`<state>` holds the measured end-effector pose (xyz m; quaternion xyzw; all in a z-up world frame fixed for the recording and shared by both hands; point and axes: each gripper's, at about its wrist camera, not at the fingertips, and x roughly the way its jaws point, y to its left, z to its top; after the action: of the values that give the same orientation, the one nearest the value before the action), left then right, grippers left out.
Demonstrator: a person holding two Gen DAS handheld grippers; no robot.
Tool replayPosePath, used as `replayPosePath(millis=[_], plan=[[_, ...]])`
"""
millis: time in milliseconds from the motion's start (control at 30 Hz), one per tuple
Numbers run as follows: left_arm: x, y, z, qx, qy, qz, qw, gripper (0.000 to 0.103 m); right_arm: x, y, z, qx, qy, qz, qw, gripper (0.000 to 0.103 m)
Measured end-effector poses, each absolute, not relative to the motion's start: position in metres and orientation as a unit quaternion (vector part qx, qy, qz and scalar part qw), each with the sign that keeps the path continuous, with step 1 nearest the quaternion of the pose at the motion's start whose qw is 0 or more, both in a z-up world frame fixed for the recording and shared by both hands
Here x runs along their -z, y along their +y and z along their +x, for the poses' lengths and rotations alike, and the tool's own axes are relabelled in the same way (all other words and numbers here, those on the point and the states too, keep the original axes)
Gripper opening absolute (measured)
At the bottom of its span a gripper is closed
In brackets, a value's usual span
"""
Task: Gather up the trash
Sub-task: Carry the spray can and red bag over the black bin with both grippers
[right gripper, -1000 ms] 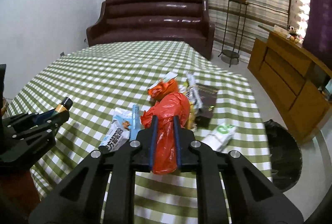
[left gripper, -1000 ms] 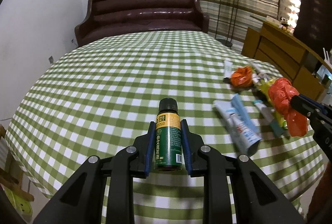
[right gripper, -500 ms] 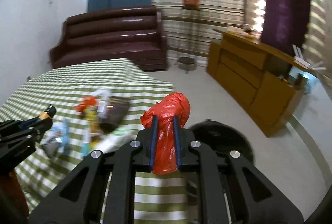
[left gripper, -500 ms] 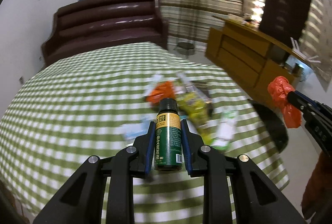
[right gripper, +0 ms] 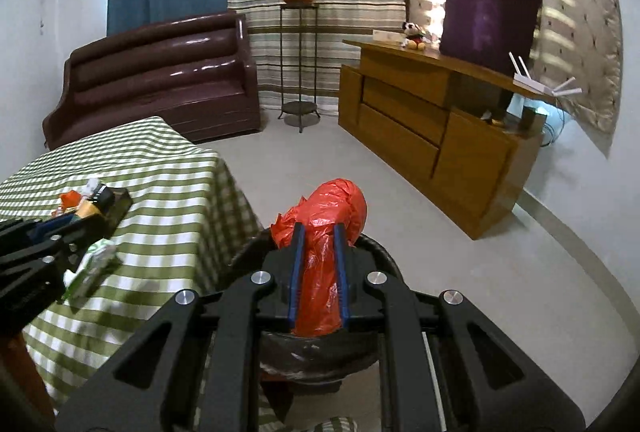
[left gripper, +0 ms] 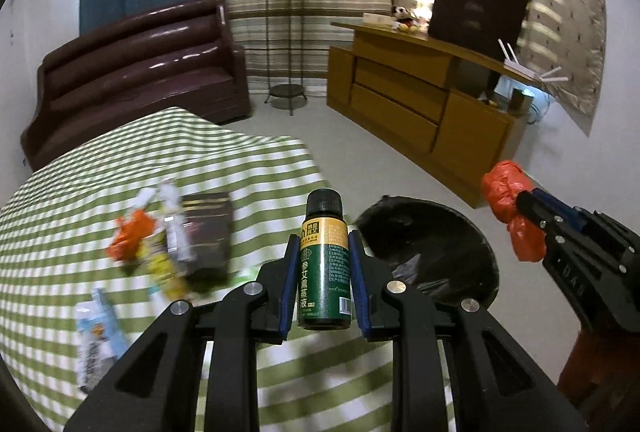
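Carrying trash binward: right gripper [right gripper: 319,272] pinching red bag [right gripper: 324,232] directly over black bin [left gripper: 432,252]; left gripper [left gripper: 323,264] clamping upright green bottle [left gripper: 324,264], bin just ahead-right, farther.

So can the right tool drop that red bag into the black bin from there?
Probably yes. The right tool holds the red bag just above the black bin, with nothing between them.

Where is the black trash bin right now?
The black trash bin stands on the floor off the table's right edge: right of centre in the left wrist view, directly beneath the red bag in the right.
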<state>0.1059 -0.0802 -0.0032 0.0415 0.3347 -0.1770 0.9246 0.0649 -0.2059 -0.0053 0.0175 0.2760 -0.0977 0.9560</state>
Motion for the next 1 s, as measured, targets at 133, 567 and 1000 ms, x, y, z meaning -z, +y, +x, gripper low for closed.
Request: replayPosePath(millis=[133,567,1000], plan=[[0.015,-0.103,0.115,0.182,0.341,0.054,0.920,0.025,0.012,-0.221,0.068,0.100,0.280,0.030,0.954,0.014],[0.036,-0.152,0.142,0.178,0.352,0.095,0.914,0.025,0.030,-0.244,0.090,0.100,0.287,0.051,0.951,0.014],[0.043,-0.156,0.150,0.170,0.363,0.102,0.910,0.051,0.035,-0.252,0.093,0.104,0.286,0.058,0.951,0.034]])
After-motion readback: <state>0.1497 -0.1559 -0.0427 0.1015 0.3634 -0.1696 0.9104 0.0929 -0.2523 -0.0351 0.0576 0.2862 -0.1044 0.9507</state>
